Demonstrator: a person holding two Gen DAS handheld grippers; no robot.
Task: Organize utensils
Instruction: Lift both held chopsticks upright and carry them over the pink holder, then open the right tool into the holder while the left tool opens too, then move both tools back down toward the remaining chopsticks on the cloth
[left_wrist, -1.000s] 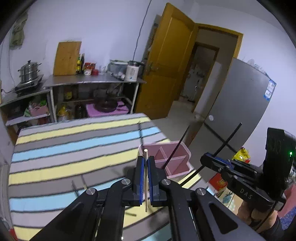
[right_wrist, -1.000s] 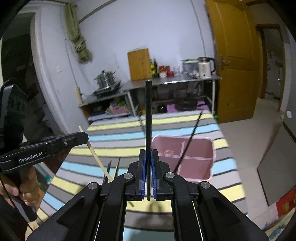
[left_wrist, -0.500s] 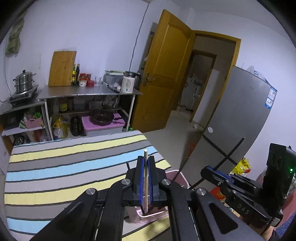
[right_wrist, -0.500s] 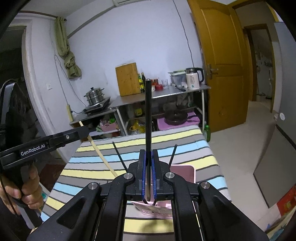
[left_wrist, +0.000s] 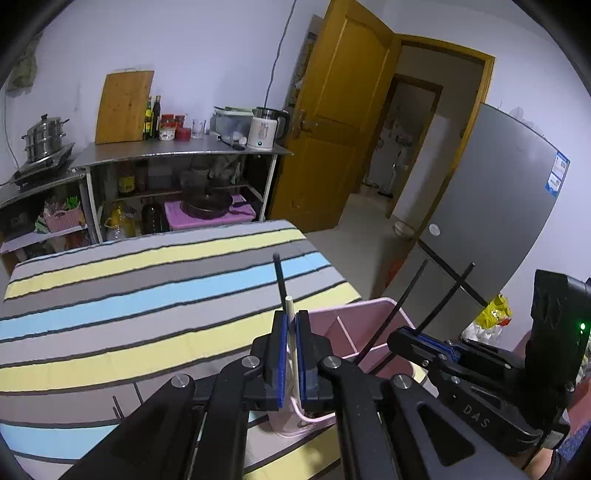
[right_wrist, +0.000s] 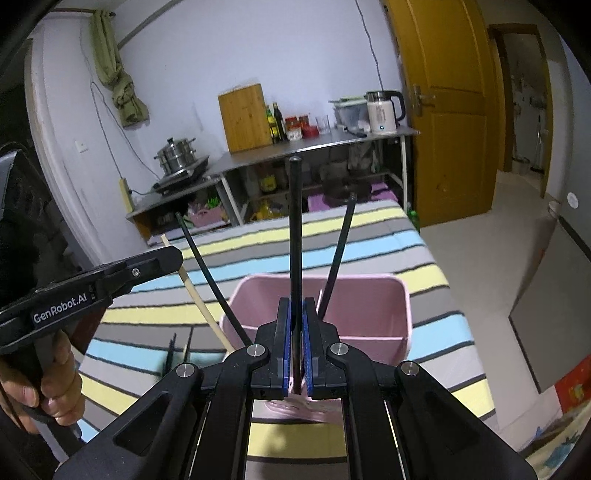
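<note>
A pink divided holder (right_wrist: 369, 295) stands on the striped table near its right edge, seen also in the left wrist view as the holder (left_wrist: 369, 317). My left gripper (left_wrist: 290, 321) is shut on a pale wooden chopstick (left_wrist: 289, 306) whose lower end dips at the holder's near corner. My right gripper (right_wrist: 296, 310) is shut on a black chopstick (right_wrist: 295, 229), upright, its lower end down over the holder. Two other black chopsticks (right_wrist: 340, 247) lean in the holder. The left gripper (right_wrist: 162, 258) shows at the left of the right wrist view.
Loose chopsticks (right_wrist: 173, 350) lie on the striped cloth (left_wrist: 147, 295) left of the holder. A metal shelf (left_wrist: 177, 155) with a kettle, bottles and a cutting board stands beyond the table. A grey fridge (left_wrist: 498, 221) and an open door are to the right. A person's hand (right_wrist: 55, 384) holds the left gripper.
Both grippers have come down and closer to the pink holder, each still shut on its chopstick. The holder now looms larger, just under the fingertips.
</note>
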